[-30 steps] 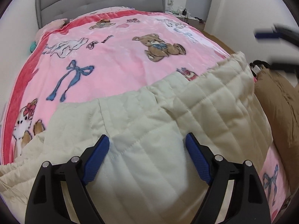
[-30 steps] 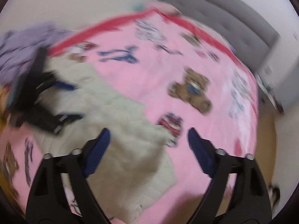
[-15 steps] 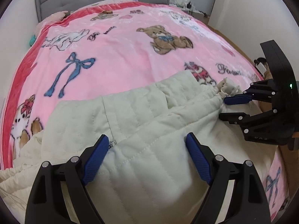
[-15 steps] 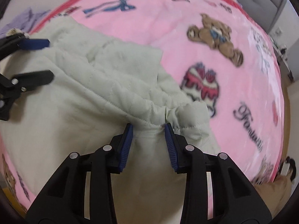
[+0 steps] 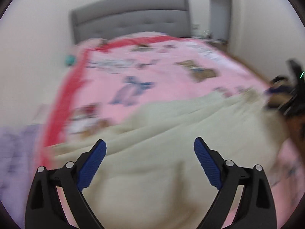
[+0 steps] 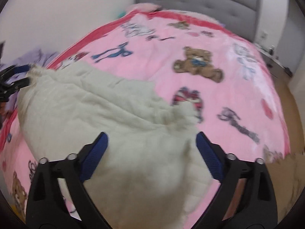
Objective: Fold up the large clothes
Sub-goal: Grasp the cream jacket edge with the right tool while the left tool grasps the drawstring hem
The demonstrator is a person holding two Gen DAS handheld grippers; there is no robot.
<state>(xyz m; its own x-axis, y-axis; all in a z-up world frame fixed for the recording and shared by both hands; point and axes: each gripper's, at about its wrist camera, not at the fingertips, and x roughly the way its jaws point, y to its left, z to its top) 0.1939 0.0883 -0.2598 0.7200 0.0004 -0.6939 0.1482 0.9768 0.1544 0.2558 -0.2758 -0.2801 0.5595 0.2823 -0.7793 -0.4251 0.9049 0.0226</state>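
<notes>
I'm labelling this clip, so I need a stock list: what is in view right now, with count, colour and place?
quilted garment: one, cream, spread over the near part of the blanket
blanket: one, pink with a red border, teddy bears and bows, covering the bed
headboard: one, grey, tufted, at the far end of the bed
purple cloth: one, lilac, off the bed's left edge; blurred
brown item: one, tan, beside the bed's near right corner; too blurred to identify
teal object: one, small, by the pillow end; unclear
left tool: one, black with blue pads, open above the garment
right tool: one, black with blue pads, open above the garment
</notes>
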